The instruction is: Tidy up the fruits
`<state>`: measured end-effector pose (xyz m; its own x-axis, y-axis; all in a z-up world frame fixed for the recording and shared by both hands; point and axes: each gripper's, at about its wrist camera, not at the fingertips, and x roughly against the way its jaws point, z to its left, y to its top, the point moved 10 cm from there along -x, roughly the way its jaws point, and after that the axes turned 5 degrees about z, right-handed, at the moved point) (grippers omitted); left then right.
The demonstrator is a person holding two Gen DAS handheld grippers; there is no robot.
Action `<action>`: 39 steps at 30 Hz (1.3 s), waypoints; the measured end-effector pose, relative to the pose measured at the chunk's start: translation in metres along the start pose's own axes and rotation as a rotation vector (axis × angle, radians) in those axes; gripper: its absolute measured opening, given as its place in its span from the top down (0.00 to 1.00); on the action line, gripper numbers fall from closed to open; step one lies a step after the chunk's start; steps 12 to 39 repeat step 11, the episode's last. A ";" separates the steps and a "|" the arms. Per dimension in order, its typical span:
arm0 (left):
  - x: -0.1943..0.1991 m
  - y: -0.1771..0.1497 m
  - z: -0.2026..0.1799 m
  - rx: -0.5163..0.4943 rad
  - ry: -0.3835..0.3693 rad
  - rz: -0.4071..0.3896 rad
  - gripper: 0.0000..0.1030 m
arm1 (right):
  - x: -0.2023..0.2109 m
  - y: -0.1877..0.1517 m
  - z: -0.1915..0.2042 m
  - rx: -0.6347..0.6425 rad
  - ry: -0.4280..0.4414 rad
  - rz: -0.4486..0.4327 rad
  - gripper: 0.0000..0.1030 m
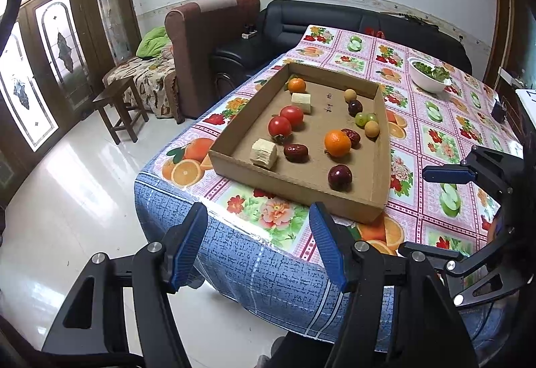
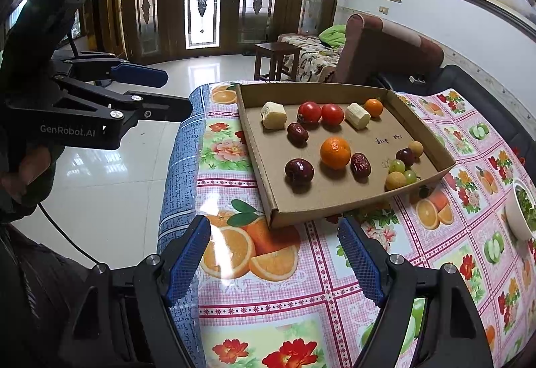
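A shallow cardboard tray (image 1: 380, 197) (image 2: 274, 200) lies on the fruit-print tablecloth. In it are two tomatoes (image 1: 279, 126) (image 2: 310, 112), a large orange (image 1: 337, 142) (image 2: 335, 152), a small orange (image 1: 296, 85) (image 2: 373, 107), two banana pieces (image 1: 264, 152) (image 2: 273, 115), red dates (image 1: 296, 152) (image 2: 360, 164), a dark plum (image 1: 340, 177) (image 2: 299, 170), green grapes (image 1: 365, 118) (image 2: 402, 171) and yellow longans (image 1: 372, 129). My left gripper (image 1: 258, 245) is open and empty before the table's near edge. My right gripper (image 2: 274, 257) is open and empty above the cloth, short of the tray.
A white bowl of greens (image 1: 428, 73) (image 2: 521, 210) stands on the table beyond the tray. A brown armchair (image 1: 207, 43), black sofa (image 1: 335, 22) and wooden stool (image 1: 120, 110) stand behind. The table's blue-draped edge (image 1: 234, 254) drops to tiled floor.
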<state>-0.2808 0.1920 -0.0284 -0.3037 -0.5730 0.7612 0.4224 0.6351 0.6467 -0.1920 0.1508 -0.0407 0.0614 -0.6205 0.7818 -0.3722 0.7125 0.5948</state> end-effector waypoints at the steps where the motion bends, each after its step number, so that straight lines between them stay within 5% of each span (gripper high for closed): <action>1: 0.000 0.000 0.000 0.001 0.001 0.002 0.39 | 0.000 0.000 -0.001 -0.002 0.001 0.000 0.22; 39: -0.005 -0.002 0.001 0.007 -0.009 0.022 0.39 | -0.005 0.005 0.002 0.008 0.011 0.004 0.22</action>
